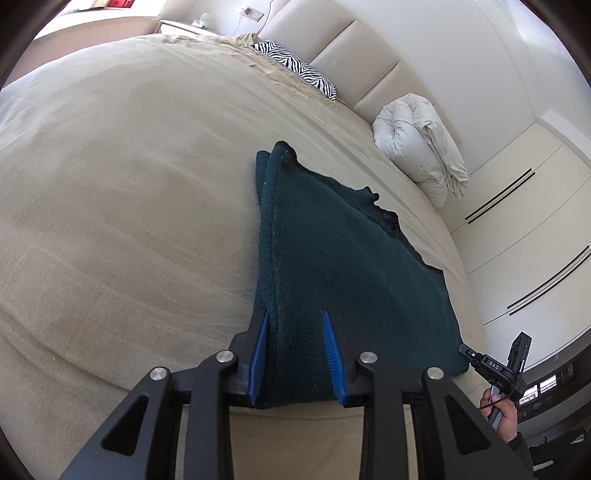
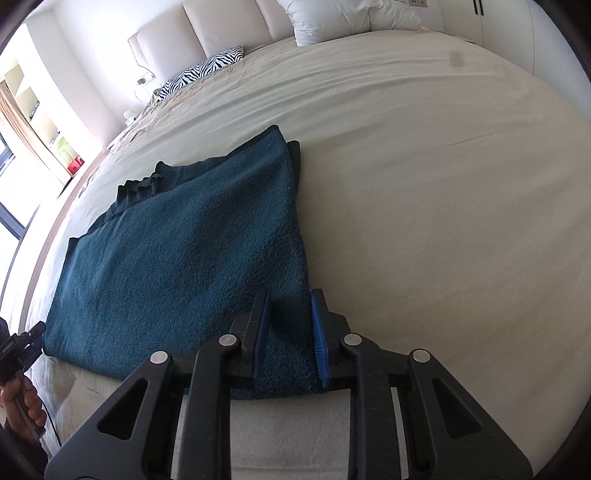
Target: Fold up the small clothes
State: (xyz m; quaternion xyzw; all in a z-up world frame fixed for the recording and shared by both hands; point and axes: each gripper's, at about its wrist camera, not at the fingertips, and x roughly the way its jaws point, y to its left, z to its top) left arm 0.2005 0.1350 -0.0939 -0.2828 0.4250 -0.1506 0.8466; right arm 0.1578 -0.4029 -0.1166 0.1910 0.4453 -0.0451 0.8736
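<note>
A dark teal knitted sweater (image 1: 332,258) lies flat on the beige bed sheet (image 1: 129,221), with one side folded over along its edge. My left gripper (image 1: 295,317) is open, its blue-padded jaws standing over the sweater's near left corner. The sweater also shows in the right wrist view (image 2: 192,251). My right gripper (image 2: 290,299) is open, its jaws straddling the sweater's near right corner and folded edge. Each gripper appears at the rim of the other's view, held in a hand (image 1: 506,410) (image 2: 18,398).
A zebra-print pillow (image 1: 295,62) and a bundled white duvet (image 1: 421,151) lie against the padded headboard (image 1: 351,44). White wardrobe doors (image 1: 524,221) stand beside the bed. A nightstand (image 1: 184,26) is at the far corner. Bare sheet (image 2: 443,184) spreads around the sweater.
</note>
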